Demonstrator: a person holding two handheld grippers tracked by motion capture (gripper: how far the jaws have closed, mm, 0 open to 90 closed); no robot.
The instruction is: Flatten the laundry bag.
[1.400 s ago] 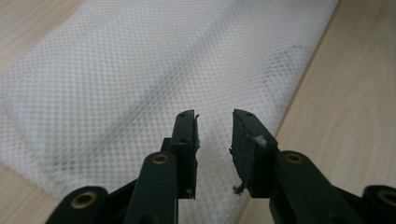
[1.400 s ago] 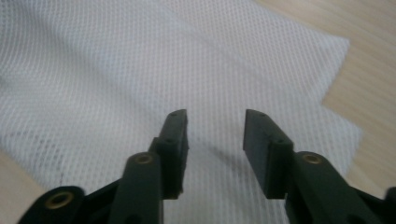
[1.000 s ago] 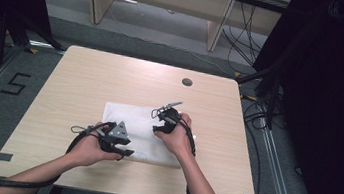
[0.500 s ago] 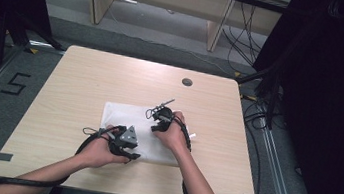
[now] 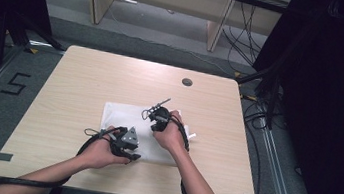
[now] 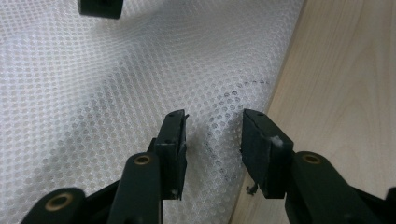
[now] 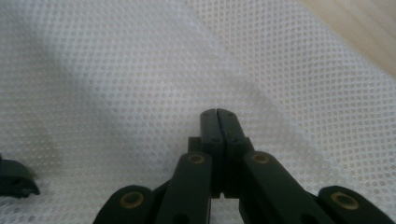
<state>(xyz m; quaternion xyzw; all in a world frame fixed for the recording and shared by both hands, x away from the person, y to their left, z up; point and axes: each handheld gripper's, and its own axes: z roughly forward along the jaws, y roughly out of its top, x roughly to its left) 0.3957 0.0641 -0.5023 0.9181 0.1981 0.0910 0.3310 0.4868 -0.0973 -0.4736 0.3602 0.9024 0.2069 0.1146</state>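
The white mesh cloth (image 5: 126, 121) lies flat on the near half of the table (image 5: 86, 80), just in front of the person. The right gripper (image 7: 218, 114) has just snapped its fingers together over the mesh; whether any fabric is pinched I cannot tell. The left gripper (image 6: 212, 140), fingers half apart and just closing, hovers at the cloth's edge with mesh between them but not pressed. To do this well, lower the left fingers until they straddle the hem, then close fully before lifting.

Light wooden table (image 5: 86, 80), white mesh bag (image 5: 117, 115) lying flat
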